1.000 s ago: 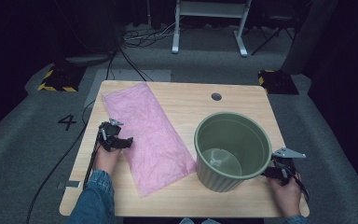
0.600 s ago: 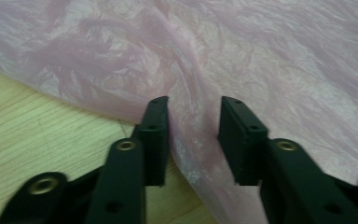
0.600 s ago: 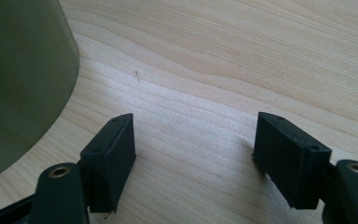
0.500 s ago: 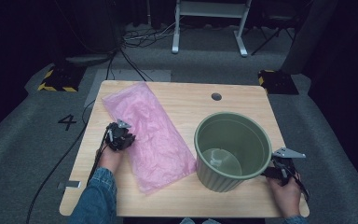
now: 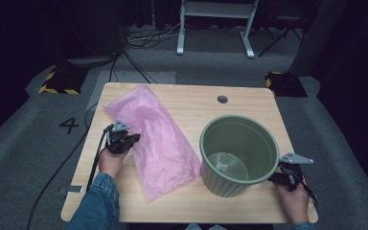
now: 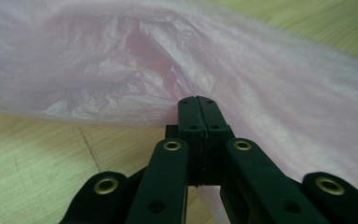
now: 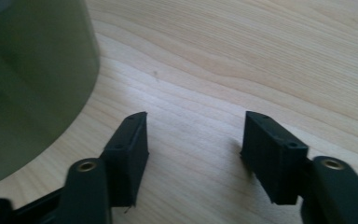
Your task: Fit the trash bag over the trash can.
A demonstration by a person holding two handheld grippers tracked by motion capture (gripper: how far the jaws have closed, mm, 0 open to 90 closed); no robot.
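Note:
A pink plastic bag (image 5: 158,139) lies flat and slantwise on the left half of the wooden table (image 5: 249,98). My left gripper (image 5: 133,139) is at the bag's left edge, shut on a pinch of the film. In the left gripper view the black jaws (image 6: 198,100) meet tight with the crinkled bag (image 6: 121,70) gathered at their tips. A green ribbed bin (image 5: 239,153) stands upright on the right half. My right gripper (image 5: 274,178) rests low beside the bin's right side. Its jaws (image 7: 193,126) have just been closing and stand open over bare wood, with the bin (image 7: 28,84) to their left.
A round cable hole (image 5: 222,99) sits near the table's far edge. The right gripper is close to the table's right front corner. Cables, a white stand (image 5: 215,24) and dark carpet lie beyond the table. A cable trails off the left edge.
My left gripper moved right to the bag's edge and its jaws shut on the film. The right hand stayed beside the bin.

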